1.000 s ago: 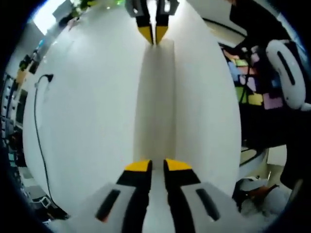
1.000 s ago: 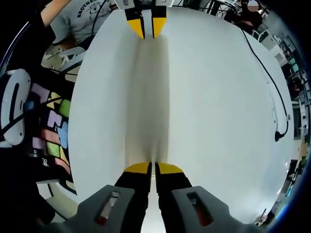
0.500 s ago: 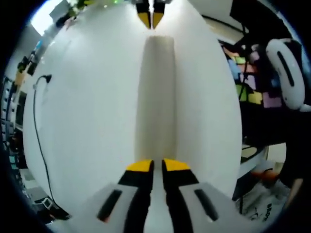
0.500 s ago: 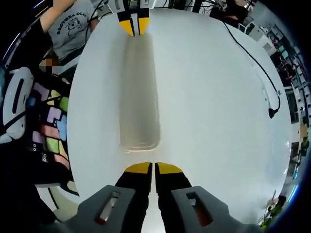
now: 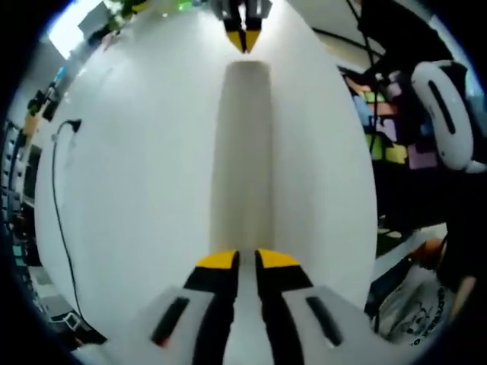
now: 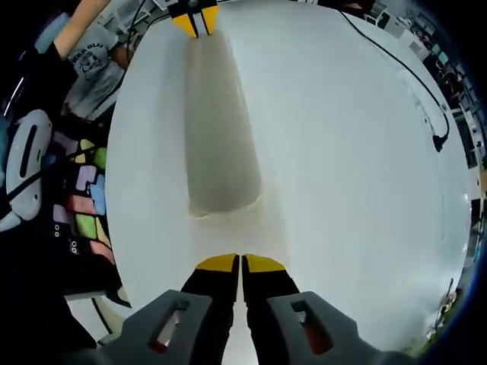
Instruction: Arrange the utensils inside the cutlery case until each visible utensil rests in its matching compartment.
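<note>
1. The left gripper (image 5: 246, 258) has its yellow-tipped jaws pressed nearly together at the near end of the case (image 5: 243, 152). The end of the case runs in between or under the tips, so I cannot tell whether they pinch it or only rest there.
2. The right gripper (image 6: 240, 264) is clenched on nothing, with bare table between its tips and the case's nearer end (image 6: 221, 137).
3. The case is a long, pale, translucent box lying flat on the white table (image 5: 137, 190), stretched between the two grippers. Its lid looks closed, and no utensils can be made out through it.
4. In the left gripper view the right gripper (image 5: 243, 38) sits just past the far end of the case; in the right gripper view the left gripper (image 6: 194, 23) sits at the opposite end.
5. A black cable (image 6: 411, 84) lies well apart, near the table edge.
6. Judgement: this is the opening step. Next the case likely needs opening, one gripper steadying an end while the other lifts the lid.
</note>
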The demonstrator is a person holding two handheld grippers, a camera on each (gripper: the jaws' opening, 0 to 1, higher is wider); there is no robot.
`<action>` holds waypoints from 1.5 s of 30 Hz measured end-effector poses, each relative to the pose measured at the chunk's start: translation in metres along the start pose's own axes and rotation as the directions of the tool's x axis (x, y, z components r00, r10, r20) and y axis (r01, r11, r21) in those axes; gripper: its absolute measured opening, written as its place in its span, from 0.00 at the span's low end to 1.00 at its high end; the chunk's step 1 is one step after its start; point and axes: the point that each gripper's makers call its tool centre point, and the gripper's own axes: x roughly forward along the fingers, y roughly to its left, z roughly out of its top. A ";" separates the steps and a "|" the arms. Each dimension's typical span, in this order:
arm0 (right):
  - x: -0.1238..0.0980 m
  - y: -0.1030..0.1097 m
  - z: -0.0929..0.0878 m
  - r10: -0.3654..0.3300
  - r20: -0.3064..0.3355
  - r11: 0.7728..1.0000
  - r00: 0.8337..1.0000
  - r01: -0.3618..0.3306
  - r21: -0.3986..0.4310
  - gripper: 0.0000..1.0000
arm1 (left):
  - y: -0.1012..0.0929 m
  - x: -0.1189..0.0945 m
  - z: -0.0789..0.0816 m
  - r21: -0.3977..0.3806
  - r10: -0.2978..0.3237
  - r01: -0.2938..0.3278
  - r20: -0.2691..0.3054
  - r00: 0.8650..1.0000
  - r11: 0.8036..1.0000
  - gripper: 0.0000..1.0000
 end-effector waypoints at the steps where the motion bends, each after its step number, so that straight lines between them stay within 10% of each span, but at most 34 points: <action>1: 0.001 0.002 0.002 0.004 0.002 1.000 1.000 -0.004 0.000 0.00 | 0.000 0.000 0.000 0.001 0.001 -0.001 0.001 1.000 1.000 0.10; 24: 0.012 0.013 0.028 0.061 0.038 0.998 0.997 -0.060 -0.022 0.00 | 0.004 -0.004 -0.019 -0.079 0.031 -0.030 0.012 0.999 0.996 0.19; 45: 0.008 0.014 0.030 0.048 0.002 0.998 0.999 -0.048 -0.043 0.00 | -0.005 0.018 -0.026 -0.138 -0.095 0.111 0.113 0.989 0.984 0.16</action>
